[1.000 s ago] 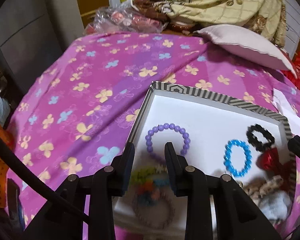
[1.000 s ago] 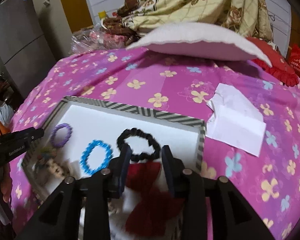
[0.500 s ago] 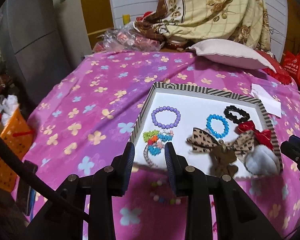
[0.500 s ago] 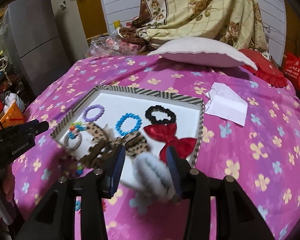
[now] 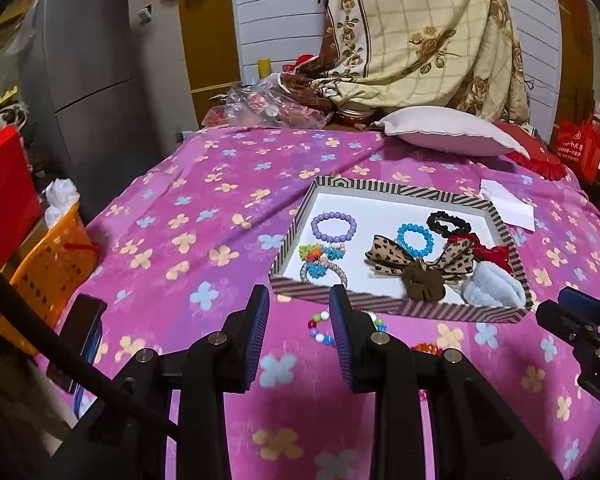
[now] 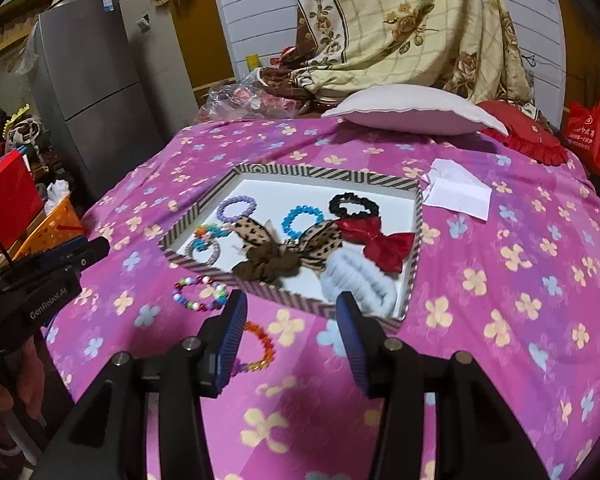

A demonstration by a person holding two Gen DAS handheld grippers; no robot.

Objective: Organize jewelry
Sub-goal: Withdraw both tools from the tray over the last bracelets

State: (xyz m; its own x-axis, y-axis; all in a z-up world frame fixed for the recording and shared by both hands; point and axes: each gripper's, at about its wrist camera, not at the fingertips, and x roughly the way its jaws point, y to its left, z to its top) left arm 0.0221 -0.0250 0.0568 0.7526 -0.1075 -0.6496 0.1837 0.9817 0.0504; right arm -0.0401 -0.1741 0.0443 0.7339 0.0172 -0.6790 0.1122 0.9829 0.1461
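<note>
A striped-rim tray [image 5: 396,309] [image 6: 324,174] lies on the pink flowered bedspread. It holds a purple bead bracelet [image 5: 334,226], a blue bracelet [image 6: 302,220], a black scrunchie [image 6: 354,206], a leopard bow [image 5: 416,258], a red bow [image 6: 380,242] and a white fluffy scrunchie [image 6: 358,282]. A multicolour bead bracelet [image 6: 200,294] and an orange bracelet [image 6: 260,346] lie on the bedspread in front of the tray. My left gripper [image 5: 298,308] hangs open and empty before the tray's near wall. On my right gripper [image 6: 292,312] the jaws are opening with nothing between them.
A pale pillow [image 5: 448,132] and a folded white paper [image 6: 456,194] lie beyond the tray. Off the bed's left side stand an orange basket [image 5: 48,264] and a grey fridge [image 5: 96,92]. A dark phone [image 5: 82,340] lies near the bed's left edge.
Both grippers have drawn back from over the tray, which now lies farther ahead. The two loose bracelets on the bedspread have come into view. The right jaws stand wider.
</note>
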